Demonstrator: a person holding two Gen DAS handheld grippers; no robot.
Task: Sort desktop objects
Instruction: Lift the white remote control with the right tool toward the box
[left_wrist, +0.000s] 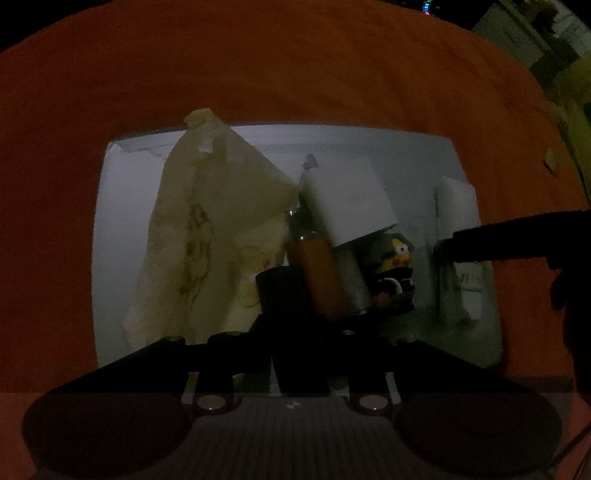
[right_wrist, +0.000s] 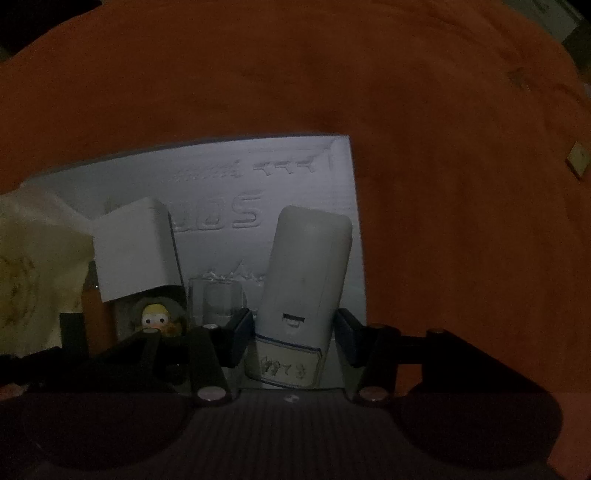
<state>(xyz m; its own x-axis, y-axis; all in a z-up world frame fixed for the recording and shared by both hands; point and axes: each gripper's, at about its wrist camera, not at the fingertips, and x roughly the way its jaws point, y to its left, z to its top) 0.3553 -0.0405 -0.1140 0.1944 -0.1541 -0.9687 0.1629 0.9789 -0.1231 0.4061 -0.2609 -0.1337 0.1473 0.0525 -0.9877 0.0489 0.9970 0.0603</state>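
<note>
A white foam tray (left_wrist: 110, 229) lies on an orange cloth and holds the objects. My left gripper (left_wrist: 317, 288) is shut on an orange cylinder (left_wrist: 317, 273) with a metal top, held over the tray. Beside it are a white box (left_wrist: 351, 199), a silver cylinder (left_wrist: 354, 284) and a yellow-faced toy figure (left_wrist: 397, 266). A cream paper bag (left_wrist: 207, 236) fills the tray's left. My right gripper (right_wrist: 293, 332) stands with its pads on both sides of a grey-white oblong device (right_wrist: 306, 273) in the tray (right_wrist: 343, 177); the pads look slightly apart from it.
A small clear glass (right_wrist: 218, 299) stands left of the device. The white box (right_wrist: 133, 247), the toy (right_wrist: 155, 317) and the bag (right_wrist: 33, 273) show at left. A small tan block (right_wrist: 578, 160) lies on the cloth (right_wrist: 443, 110) at right.
</note>
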